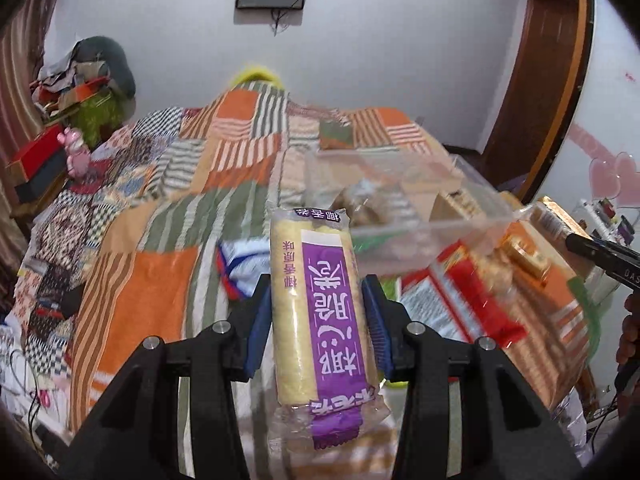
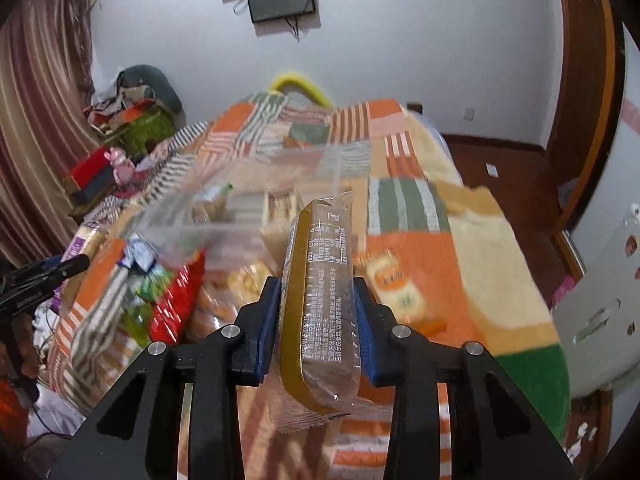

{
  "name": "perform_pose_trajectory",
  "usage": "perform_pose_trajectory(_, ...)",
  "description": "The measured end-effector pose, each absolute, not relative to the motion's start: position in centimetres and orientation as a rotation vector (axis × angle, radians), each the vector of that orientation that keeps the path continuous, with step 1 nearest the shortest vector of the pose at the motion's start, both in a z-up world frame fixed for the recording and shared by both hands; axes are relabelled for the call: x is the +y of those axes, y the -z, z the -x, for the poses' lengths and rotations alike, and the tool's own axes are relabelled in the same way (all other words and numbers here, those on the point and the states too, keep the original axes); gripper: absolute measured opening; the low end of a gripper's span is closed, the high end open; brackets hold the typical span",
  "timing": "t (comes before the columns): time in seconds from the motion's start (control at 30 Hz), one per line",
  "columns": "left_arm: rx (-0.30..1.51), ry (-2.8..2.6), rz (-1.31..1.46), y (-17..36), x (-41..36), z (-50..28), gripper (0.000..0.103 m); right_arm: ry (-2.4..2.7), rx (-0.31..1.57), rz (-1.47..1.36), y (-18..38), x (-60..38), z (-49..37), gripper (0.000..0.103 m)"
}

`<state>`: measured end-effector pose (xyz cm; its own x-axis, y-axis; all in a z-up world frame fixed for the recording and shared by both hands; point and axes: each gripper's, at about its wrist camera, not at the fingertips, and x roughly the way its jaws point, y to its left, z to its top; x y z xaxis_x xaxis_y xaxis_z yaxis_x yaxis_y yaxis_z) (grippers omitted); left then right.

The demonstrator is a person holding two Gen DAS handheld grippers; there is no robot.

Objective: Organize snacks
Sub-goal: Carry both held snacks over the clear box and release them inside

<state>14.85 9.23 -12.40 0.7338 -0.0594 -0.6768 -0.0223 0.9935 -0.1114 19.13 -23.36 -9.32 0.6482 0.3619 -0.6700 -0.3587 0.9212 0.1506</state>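
Left gripper [image 1: 318,312] first: its two blue-padded fingers [image 1: 258,320] are pinched onto a purple-labelled wafer pack [image 1: 320,300], one pad on each long side. The pack runs lengthways between them, its far end poking out ahead of the fingertips and its crimped purple end trailing back toward the camera. Just beyond that far end, slightly to the right, sits a clear plastic box [image 1: 420,216] with a few snacks blurred inside. Right of the fingers, on the patchwork blanket [image 1: 160,280], lies a red snack bag [image 1: 472,300]. Further right again, the tip of the other gripper comes into the edge of this view.

Over to the right gripper [image 2: 316,320]: it too is clamped, blue pads pressing both sides of a clear-wrapped biscuit pack [image 2: 320,300] with a gold edge and printed text facing up. This pack also lies lengthways, sticking out forward past the fingertips and back toward the lens. Ahead and to the left of it is the same clear plastic box [image 2: 240,208], motion-blurred. Left of the fingers a red packet [image 2: 176,304] and green wrappers [image 2: 148,280] lie on the blanket; just right of the fingers, an orange-and-white snack pack [image 2: 396,280]. Both held packs hang above the bedding, clear of the pile.
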Motion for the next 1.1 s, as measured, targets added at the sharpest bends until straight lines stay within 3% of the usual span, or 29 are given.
perform_pose_trajectory(0.5, 0.717, 0.088, 0.102, 11.0, 7.7, -22.1, 0.044, -0.492, 0.667, -0.005, 7.2, -18.0, -24.8, 0.032)
perform_pose_trajectory(1.1, 0.819, 0.122, 0.134, 14.7, 7.6, -29.6, 0.044, -0.566, 0.776, 0.088, 10.8, -10.7, -30.2, 0.032)
